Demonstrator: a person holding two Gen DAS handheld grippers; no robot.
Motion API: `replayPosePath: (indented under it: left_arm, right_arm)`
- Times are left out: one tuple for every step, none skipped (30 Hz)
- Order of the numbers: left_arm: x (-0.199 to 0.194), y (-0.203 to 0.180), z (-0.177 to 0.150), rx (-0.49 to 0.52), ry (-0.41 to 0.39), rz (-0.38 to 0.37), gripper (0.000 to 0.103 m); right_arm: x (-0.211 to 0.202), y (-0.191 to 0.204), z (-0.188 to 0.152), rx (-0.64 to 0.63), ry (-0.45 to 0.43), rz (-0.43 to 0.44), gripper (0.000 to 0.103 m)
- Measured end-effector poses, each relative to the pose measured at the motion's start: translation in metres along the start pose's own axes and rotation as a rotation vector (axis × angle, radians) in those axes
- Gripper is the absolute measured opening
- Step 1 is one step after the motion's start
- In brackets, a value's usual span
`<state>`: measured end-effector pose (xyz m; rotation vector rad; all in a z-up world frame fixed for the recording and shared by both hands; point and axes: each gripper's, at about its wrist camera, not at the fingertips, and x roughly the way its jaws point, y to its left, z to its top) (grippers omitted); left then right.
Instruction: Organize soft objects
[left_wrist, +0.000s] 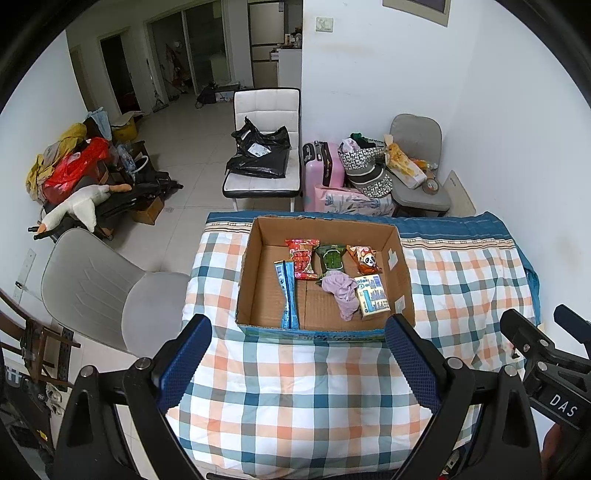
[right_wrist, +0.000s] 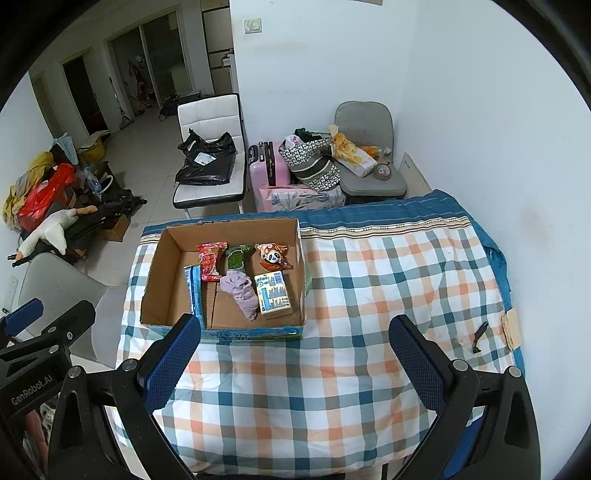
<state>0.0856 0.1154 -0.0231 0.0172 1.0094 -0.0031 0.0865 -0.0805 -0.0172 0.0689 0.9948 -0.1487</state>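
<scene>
An open cardboard box (left_wrist: 251, 258) (right_wrist: 155, 273) stands on the checked cloth. In it lie a red snack packet (left_wrist: 303, 258), a green packet (left_wrist: 330, 256), a panda packet (left_wrist: 365, 258), a blue packet (left_wrist: 287, 291), a crumpled lilac cloth (left_wrist: 341, 291) (right_wrist: 242, 291) and a tissue pack (left_wrist: 371, 297) (right_wrist: 273, 295). My left gripper (left_wrist: 297, 363) is open and empty, held near the box's front. My right gripper (right_wrist: 295, 363) is open and empty, over the cloth to the right of the box.
The checked cloth (left_wrist: 295, 398) (right_wrist: 388, 266) covers the table. A grey chair (left_wrist: 103, 291) stands at the table's left. A white chair with a black bag (left_wrist: 262, 147), a pink suitcase (left_wrist: 321, 166) and a cluttered grey chair (left_wrist: 417, 158) stand behind. A small black clip (right_wrist: 479, 336) lies at far right.
</scene>
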Motion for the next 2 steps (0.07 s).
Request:
replayPosePath:
  left_arm:
    - [-0.0001,-0.0017,0.0,0.001,-0.001,-0.001,0.096]
    - [-0.0003,-0.0033,0.0002,0.001,-0.002,0.001,0.096]
  right_arm:
    - [0.0001,0.0,0.0001,-0.001,0.0,0.0,0.103]
    - [0.0,-0.0009,0.0014,0.0,0.0,0.0,0.103]
